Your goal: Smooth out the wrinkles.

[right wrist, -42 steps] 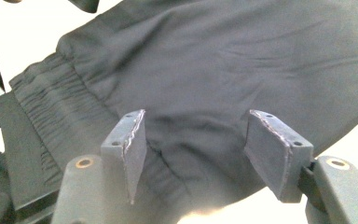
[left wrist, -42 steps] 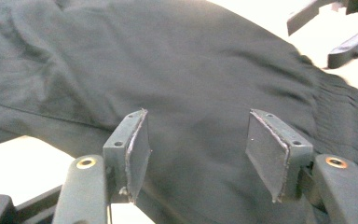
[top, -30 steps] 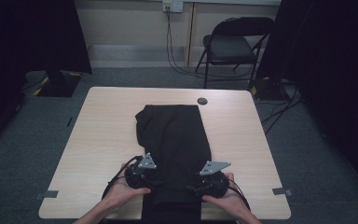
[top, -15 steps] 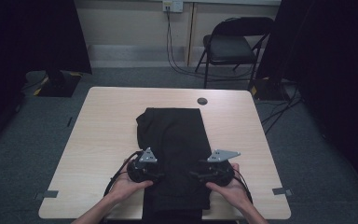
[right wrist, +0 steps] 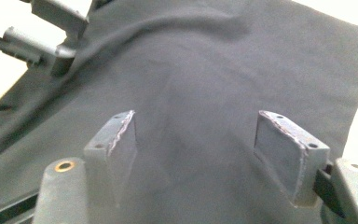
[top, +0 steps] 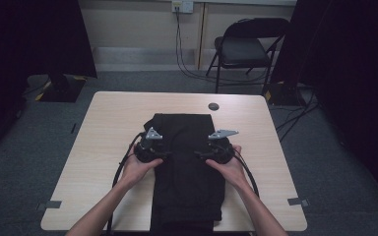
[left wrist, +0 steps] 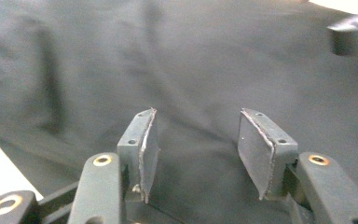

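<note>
Black trousers (top: pixel 187 167) laid lengthwise down the middle of the table (top: pixel 108 147), far edge squared off short of a small dark disc (top: pixel 213 106), near end reaching the table's front edge; looks folded already, presumably so the next fold can shorten it. Left gripper (top: pixel 163 153) and right gripper (top: pixel 201 154) carried over the cloth from either side, jaws pointing inward toward each other, probably to meet the fabric at matching spots and keep the fold square; each held in a hand, cables trailing back along the forearms. In the left gripper view, left gripper (left wrist: pixel 195 151) with pads (left wrist: pixel 150 144) spread apart and nothing between them, having just been closing a little; dark cloth (left wrist: pixel 177 70) spread under and beyond the tips, apparently not touched, a crease running across it; tip of the other gripper at the upper right corner. In the right gripper view, right gripper (right wrist: pixel 209 149) with pads (right wrist: pixel 279 154) wide apart, having just been opening, again with no fabric pinched; cloth (right wrist: pixel 205 74) lying flat below and ahead, its edge and bare tabletop off to the right, the other gripper at the upper left. Judged so: no grip yet on either side, trousers resting on the table beneath both sets of fingers, mid-length of the garment nearest the tips.
</note>
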Demonstrator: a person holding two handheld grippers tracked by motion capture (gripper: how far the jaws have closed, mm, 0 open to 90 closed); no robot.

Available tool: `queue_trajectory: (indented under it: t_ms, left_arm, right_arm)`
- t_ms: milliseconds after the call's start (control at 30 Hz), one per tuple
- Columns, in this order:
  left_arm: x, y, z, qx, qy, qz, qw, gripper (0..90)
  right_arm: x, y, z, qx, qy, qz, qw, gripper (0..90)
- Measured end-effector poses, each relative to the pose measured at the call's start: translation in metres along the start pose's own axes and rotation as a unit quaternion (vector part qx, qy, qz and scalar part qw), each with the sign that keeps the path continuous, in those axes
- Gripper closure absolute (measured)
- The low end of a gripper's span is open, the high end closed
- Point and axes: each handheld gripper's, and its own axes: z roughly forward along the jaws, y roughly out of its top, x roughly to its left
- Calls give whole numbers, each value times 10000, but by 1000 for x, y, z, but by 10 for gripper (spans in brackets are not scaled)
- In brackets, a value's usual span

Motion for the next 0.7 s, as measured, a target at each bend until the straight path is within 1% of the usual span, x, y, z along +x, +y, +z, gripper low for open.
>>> queue_trajectory:
  t_ms: [33, 67, 100, 133, 167, 200, 233, 267, 300, 367, 400, 467, 533, 567, 600, 633, 667, 700]
  left_arm:
    - [7, -1, 5, 19, 80, -140, 9999, 478]
    - [11, -2, 10, 84, 58, -218, 9997, 478]
    - [16, -5, 16, 159, 145, -194, 9996, 481]
    - [18, -7, 19, 173, 191, -239, 9994, 483]
    - [19, -11, 23, 192, 182, -265, 9993, 482]
    - [17, -14, 24, 157, 201, -182, 9995, 482]
    - [13, -16, 25, 64, 295, -72, 9995, 481]
    - [12, -18, 24, 49, 298, -43, 9995, 492]
    - [10, -19, 23, 35, 280, -89, 9996, 505]
    - [9, -22, 21, 6, 272, -16, 9996, 515]
    - [8, -23, 19, 34, 220, -35, 9997, 519]
    - [5, -25, 15, 73, 152, -3, 9999, 522]
    - [3, -28, 10, 178, 45, 90, 9998, 523]
    - [2, -28, 7, 261, -28, 86, 9996, 527]
    - [1, -28, 5, 280, -67, 78, 9996, 551]
    - [2, -29, -1, 184, -151, 18, 9997, 561]
    - [2, -29, -1, 184, -151, 18, 9997, 547]
    - [5, -28, -5, 66, -147, -16, 9999, 539]
  right_arm:
    - [0, 3, 3, 33, -54, -48, 10000, 293]
    - [0, 8, 9, 31, -73, -86, 9999, 296]
    - [-1, 10, 12, 17, -91, -98, 9999, 296]
    - [-3, 13, 17, 48, -136, -56, 9999, 294]
    - [-4, 15, 21, 72, -139, -32, 9999, 297]
    - [-6, 16, 27, 91, -212, -13, 9997, 299]
    - [-7, 16, 31, 126, -258, -6, 9996, 299]
    - [-8, 15, 35, 209, -290, 8, 9994, 293]
    - [-9, 15, 39, 247, -268, 52, 9993, 291]
    - [-9, 13, 45, 314, -268, 72, 9991, 286]
    - [-8, 10, 49, 401, -244, 101, 9988, 278]
    - [-5, 4, 54, 517, -210, 41, 9984, 267]
    - [-3, -2, 52, 324, -187, 35, 9993, 267]
    - [-1, -5, 51, 285, -161, -12, 9995, 268]
    - [1, -6, 49, 282, -129, -35, 9995, 268]
    - [2, -7, 48, 292, -119, -71, 9995, 268]
    - [6, -10, 46, 277, -123, -164, 9994, 268]
    - [7, -12, 45, 242, -133, -162, 9995, 269]
